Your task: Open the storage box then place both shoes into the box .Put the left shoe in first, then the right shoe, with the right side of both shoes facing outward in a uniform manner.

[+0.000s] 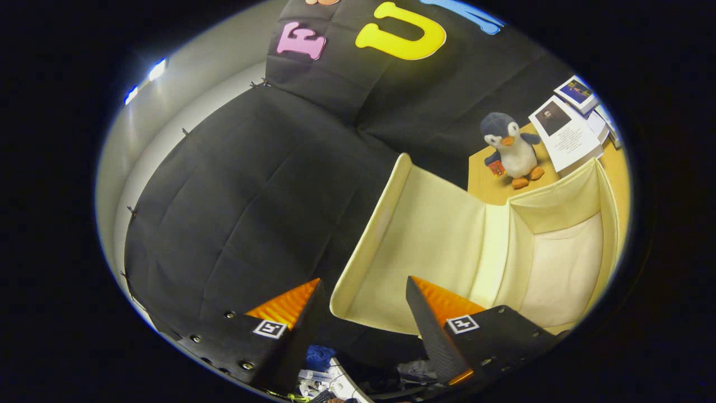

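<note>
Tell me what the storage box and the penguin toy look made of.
Storage box: looks like cream fabric over stiff panels, matte, with seams at the folds; the lid stands open. Penguin toy: soft plush, fuzzy grey and white nap. The gripper is open, its fingers at the lid's edge, pressing nothing.

Plush penguin (512,150) upright on wooden table (484,182); stacked booklets (570,131) just beside it.

The gripper (363,313) is two chunky wedge fingers with ribbed inner pads, each on a dark block carrying silver screws and a little square black-and-white tag.
</note>
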`<state>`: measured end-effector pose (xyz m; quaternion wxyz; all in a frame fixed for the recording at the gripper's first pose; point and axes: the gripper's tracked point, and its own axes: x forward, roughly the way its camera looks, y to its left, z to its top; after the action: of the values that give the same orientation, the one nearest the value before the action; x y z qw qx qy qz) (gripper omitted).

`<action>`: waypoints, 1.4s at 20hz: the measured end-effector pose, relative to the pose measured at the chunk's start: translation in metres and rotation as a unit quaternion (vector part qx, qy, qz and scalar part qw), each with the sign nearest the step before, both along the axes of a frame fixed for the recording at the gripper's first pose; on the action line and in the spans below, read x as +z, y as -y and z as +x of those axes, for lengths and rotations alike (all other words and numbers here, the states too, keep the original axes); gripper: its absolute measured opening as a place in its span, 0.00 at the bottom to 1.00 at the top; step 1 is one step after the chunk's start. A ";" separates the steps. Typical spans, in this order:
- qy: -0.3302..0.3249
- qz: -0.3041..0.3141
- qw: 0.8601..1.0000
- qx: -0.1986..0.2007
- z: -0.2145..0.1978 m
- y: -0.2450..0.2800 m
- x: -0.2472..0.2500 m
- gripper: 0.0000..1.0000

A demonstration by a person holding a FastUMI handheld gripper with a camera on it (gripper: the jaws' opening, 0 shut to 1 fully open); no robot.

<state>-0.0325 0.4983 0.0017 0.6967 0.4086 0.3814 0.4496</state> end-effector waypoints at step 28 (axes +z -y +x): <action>0.054 -0.276 0.950 -0.138 0.056 0.272 -0.149 0.97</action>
<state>0.0231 0.2258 -0.1472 0.8571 0.2243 0.3923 0.2473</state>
